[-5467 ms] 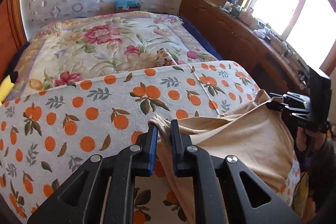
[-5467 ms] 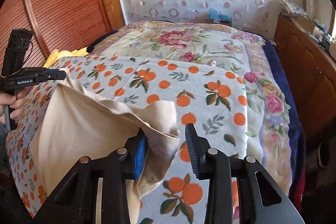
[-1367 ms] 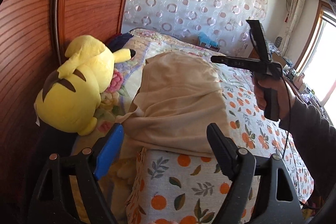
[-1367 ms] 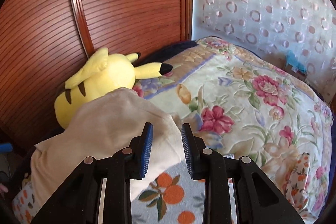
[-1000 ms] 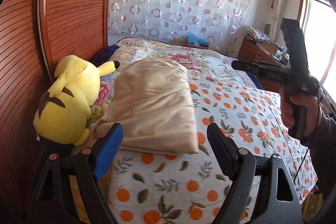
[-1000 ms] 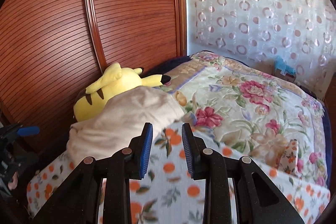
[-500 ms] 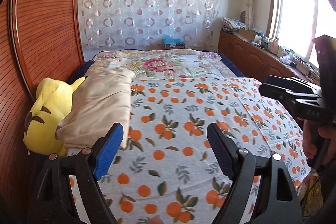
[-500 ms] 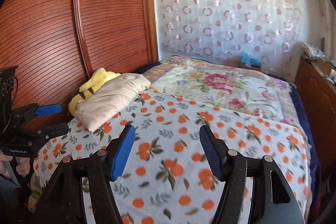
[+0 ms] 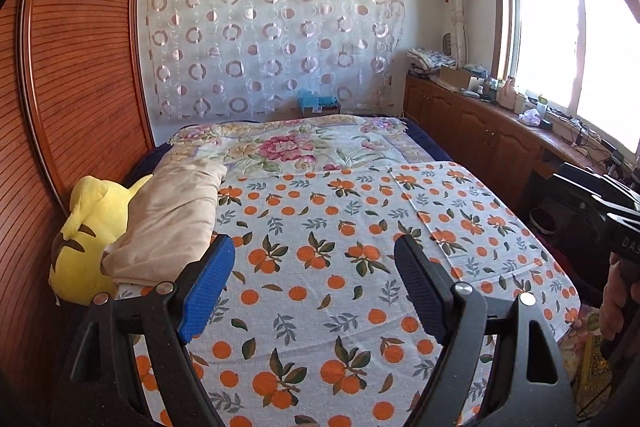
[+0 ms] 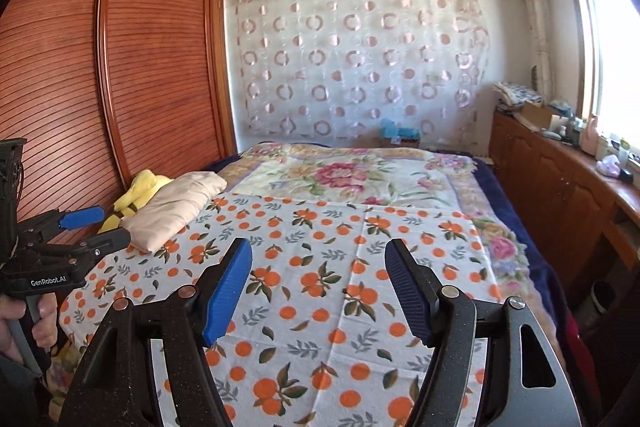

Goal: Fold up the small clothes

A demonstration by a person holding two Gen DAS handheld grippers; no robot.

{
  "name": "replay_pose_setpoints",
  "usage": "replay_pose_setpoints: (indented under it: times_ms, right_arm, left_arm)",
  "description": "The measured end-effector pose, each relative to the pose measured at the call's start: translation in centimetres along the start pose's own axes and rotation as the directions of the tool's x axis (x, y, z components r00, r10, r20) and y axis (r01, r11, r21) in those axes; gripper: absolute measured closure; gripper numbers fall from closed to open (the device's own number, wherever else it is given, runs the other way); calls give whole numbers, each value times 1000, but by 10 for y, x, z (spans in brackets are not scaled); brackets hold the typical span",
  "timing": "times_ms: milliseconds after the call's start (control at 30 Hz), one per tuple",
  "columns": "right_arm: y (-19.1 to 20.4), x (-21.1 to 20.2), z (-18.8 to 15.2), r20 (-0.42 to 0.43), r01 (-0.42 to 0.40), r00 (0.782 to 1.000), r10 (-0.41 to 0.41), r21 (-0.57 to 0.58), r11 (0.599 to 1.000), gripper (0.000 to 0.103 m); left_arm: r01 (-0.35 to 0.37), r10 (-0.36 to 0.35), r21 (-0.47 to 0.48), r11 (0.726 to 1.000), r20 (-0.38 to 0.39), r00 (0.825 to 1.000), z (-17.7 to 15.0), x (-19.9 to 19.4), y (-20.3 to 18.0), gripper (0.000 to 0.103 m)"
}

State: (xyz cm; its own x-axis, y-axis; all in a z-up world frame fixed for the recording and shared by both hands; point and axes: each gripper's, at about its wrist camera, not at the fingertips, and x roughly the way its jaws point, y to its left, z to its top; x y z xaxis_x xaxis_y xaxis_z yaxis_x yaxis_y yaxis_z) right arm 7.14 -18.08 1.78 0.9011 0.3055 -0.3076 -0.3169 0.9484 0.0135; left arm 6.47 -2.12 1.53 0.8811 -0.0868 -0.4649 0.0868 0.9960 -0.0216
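A folded beige garment (image 9: 172, 223) lies at the left edge of the bed, resting partly on a yellow plush toy (image 9: 80, 239). It also shows in the right wrist view (image 10: 176, 203). My left gripper (image 9: 310, 281) is open and empty, held back above the orange-print sheet (image 9: 320, 259), to the right of the garment. My right gripper (image 10: 318, 285) is open and empty above the same sheet (image 10: 320, 267). The left gripper also shows at the left of the right wrist view (image 10: 86, 227), near the garment.
A wooden wardrobe (image 10: 120, 67) stands along the left of the bed. A floral blanket (image 9: 304, 147) covers the far half. A wooden cabinet (image 9: 480, 131) with clutter runs under the window at right. A patterned curtain (image 9: 272, 39) hangs behind.
Both grippers let go of the beige garment, which now lies folded by the plush toy. Both have drawn back from it and opened wide over the sheet.
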Motion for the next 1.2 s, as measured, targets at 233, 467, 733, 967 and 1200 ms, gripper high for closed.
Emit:
replay_pose_setpoints:
  times_ms: [233,467,733,967,1200]
  right_arm:
    - [18,-22,-16,30,30,999,-31,20,999,32]
    - [17,-24,-24,41,44,998,-45,32,999,32]
    - [2,-19,-21,44,34,998,-36,41,999,32]
    - [-2,-18,-20,49,33,998,-35,33,999,32]
    - [-5,-17,-22,53,27,998,-28,25,999,32]
  left_arm:
    - [-10,9,14,1000,46,999,7,-19,-7,21]
    - [-11,10,15,1000,64,998,6,-27,-9,21]
    - [-6,6,8,1000,68,998,5,-31,-11,21]
    - [-8,8,4,1000,68,998,4,-32,-12,21]
    - [-7,7,3,1000,68,998,2,-32,-14,21]
